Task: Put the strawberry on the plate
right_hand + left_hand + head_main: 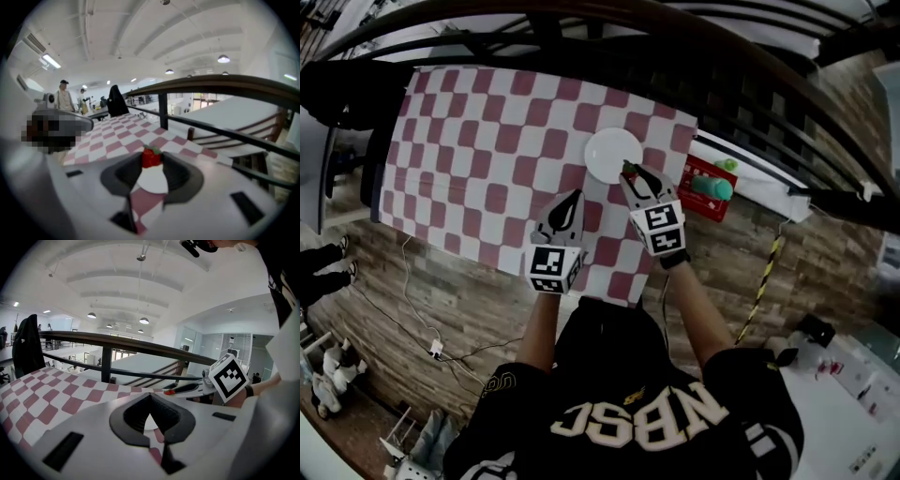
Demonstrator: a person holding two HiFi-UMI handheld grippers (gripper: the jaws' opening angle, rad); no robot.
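Observation:
A white plate [609, 150] lies on the red-and-white checkered tablecloth [487, 159], near the far right side. My right gripper [630, 172] reaches over the plate's near edge, shut on a small red strawberry [627, 168] with a green cap. In the right gripper view the strawberry [151, 158] sits between the jaw tips, with the plate [153, 182] below it. My left gripper [576, 195] hovers just left of the right one, its jaw tips together and holding nothing. The left gripper view shows the strawberry [169, 392] at the right gripper's tips.
A red box [703, 197] with a green thing on it sits beyond the table's right edge. A dark curved railing [750, 56] runs along the far side. A black chair [337, 94] stands at the table's left end. People stand far off [63, 96].

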